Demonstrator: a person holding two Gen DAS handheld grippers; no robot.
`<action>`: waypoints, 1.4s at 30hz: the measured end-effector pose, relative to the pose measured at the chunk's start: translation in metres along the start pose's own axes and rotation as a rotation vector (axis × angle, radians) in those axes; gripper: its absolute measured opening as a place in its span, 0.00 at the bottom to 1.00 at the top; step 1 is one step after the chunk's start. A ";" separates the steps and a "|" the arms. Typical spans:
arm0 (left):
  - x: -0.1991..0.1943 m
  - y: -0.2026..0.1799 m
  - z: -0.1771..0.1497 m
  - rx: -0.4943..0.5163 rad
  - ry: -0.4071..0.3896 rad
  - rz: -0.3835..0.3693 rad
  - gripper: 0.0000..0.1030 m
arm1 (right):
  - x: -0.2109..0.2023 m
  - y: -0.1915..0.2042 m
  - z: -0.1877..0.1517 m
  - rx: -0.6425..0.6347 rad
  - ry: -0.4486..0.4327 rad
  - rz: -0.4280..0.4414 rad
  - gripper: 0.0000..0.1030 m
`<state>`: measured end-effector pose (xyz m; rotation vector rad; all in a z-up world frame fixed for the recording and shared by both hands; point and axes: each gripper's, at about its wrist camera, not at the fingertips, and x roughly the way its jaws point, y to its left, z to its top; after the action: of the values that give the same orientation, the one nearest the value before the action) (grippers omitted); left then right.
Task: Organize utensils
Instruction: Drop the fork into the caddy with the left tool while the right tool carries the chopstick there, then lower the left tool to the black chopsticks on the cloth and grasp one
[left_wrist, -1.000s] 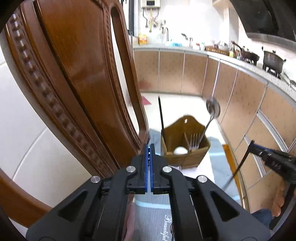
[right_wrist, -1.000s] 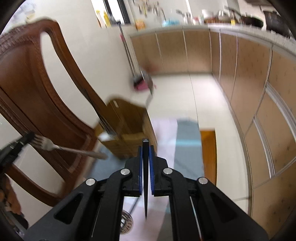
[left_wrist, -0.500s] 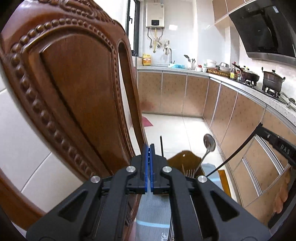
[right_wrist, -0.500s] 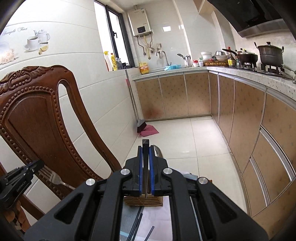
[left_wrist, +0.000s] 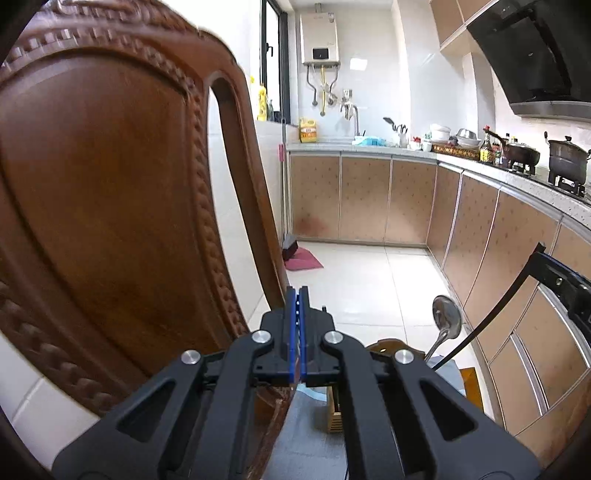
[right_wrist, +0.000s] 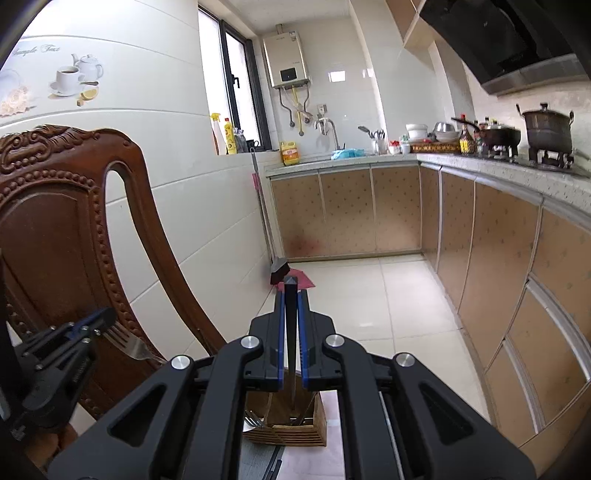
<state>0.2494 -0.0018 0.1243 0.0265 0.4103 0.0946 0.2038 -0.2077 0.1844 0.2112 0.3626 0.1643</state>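
Note:
The wooden utensil holder (right_wrist: 288, 424) stands low in the right wrist view, mostly behind my fingers. In the left wrist view only its top (left_wrist: 384, 345) shows, with a metal spoon (left_wrist: 447, 317) standing in it. My right gripper (right_wrist: 291, 291) is shut on a black chopstick (right_wrist: 290, 332) that runs down toward the holder. The left wrist view catches this gripper (left_wrist: 541, 256) at the right edge with the chopstick (left_wrist: 491, 317) slanting down-left. My left gripper (left_wrist: 298, 293) is shut. Seen from the right wrist, the left gripper (right_wrist: 105, 318) holds a metal fork (right_wrist: 129, 345) by its tine end.
A carved wooden chair back (left_wrist: 110, 203) fills the left, close to the left gripper. Kitchen cabinets (right_wrist: 498, 258) run along the right under a counter with pots (right_wrist: 546, 129). A broom and pink dustpan (right_wrist: 291, 278) stand by the far wall. A grey-and-pink mat (right_wrist: 314, 461) lies under the holder.
Both grippers have risen and tilted up, so the holder has sunk low in both views. The right gripper carried the chopstick up above the holder. The left still holds the fork.

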 end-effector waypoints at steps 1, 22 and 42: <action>0.006 0.000 -0.003 -0.001 0.007 0.001 0.01 | 0.007 -0.003 -0.003 0.005 0.009 0.004 0.07; 0.102 -0.018 -0.046 -0.012 0.141 -0.041 0.02 | 0.085 -0.010 -0.064 0.010 0.140 0.027 0.07; 0.026 -0.023 -0.185 0.077 0.429 -0.165 0.28 | -0.023 -0.041 -0.143 -0.010 0.306 -0.023 0.59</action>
<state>0.2017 -0.0208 -0.0566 0.0485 0.8427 -0.0814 0.1353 -0.2272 0.0514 0.1725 0.6676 0.1764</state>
